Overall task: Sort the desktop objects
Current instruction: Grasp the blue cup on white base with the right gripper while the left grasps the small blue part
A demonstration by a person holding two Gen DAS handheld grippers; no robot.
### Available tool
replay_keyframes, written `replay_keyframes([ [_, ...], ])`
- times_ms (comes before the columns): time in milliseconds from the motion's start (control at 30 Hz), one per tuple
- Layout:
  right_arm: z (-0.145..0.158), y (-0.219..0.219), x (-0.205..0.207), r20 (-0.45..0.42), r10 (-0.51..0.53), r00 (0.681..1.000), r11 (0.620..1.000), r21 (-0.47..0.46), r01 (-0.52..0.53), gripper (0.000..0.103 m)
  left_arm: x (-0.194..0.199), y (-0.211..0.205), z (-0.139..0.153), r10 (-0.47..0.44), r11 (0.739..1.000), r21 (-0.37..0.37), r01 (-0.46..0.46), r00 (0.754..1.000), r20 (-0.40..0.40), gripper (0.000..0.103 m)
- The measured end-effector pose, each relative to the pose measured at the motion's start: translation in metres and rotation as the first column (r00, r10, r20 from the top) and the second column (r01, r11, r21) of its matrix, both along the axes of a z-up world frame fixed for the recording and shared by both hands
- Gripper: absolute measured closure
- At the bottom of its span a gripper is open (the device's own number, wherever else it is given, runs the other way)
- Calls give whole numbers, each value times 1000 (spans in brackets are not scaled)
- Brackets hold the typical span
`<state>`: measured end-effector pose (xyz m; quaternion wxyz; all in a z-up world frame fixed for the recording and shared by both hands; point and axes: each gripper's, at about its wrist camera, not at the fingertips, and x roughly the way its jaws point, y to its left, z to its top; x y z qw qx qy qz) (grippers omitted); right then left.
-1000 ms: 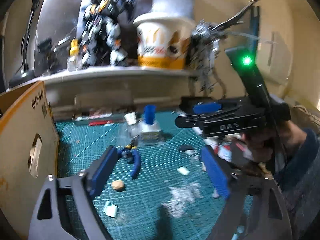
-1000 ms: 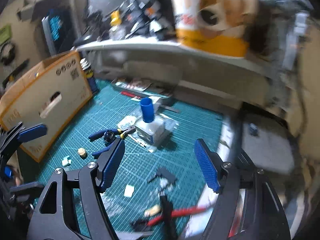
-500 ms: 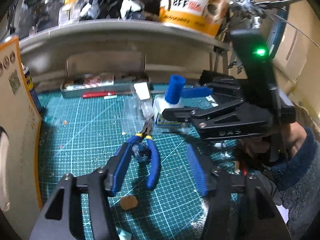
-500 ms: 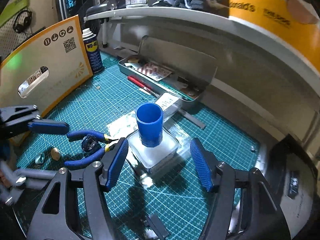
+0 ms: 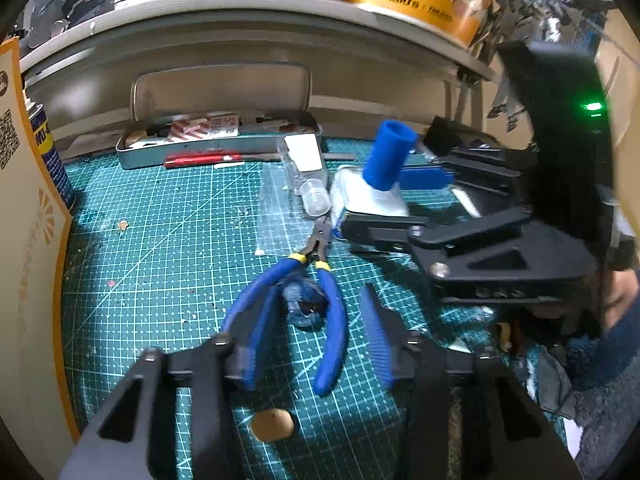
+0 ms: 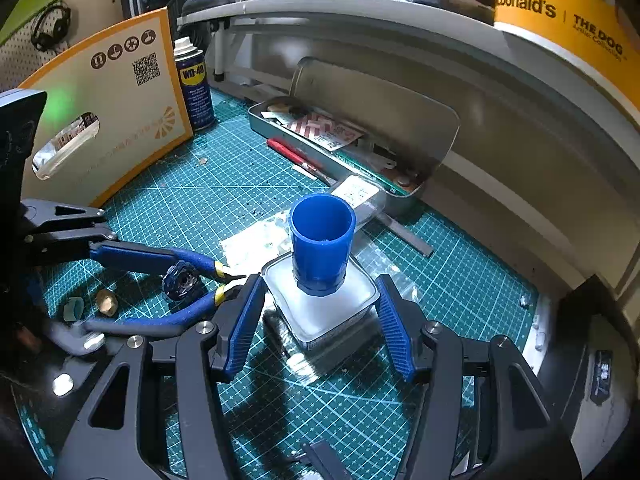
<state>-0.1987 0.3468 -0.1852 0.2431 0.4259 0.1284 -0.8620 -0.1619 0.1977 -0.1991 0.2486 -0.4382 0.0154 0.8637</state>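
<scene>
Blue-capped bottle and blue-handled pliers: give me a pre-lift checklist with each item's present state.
1. Blue-capped bottle sits between the closing right gripper pads: ok.
2. Pads pressing on the bottle's sides: cannot tell; they look just short of contact.
3. Bottle upright on the cutting mat: ok.
4. Blue-handled pliers handles lie between the closing left gripper pads: ok.
5. Left pads gripping both handles: not ok; a gap shows on the right side.
6. Small dark blue part resting between the handles may get caught: not ok.
</scene>
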Motion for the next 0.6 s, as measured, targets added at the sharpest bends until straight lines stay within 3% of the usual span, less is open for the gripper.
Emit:
replay_keyframes([
  [133, 0, -2, 1, 4, -24, 1000, 1000, 5, 24, 50, -7, 0, -1, 18, 1000, 9, -18, 1000, 20, 72],
  [200, 2, -2, 3, -3, -41, 999, 999, 7, 41, 50, -6, -4, 3, 39, 999, 17, -39, 999, 7, 80],
  [467, 21, 9, 19, -19, -100, 995, 995, -31, 100, 50, -2, -8, 19, 20, 999, 30, -19, 1000, -22, 80],
  [600, 40, 9, 33, -52, -113, 992, 993, -36, 111, 50, 11, -8, 37, 14, 1000, 25, -12, 997, -80, 80],
])
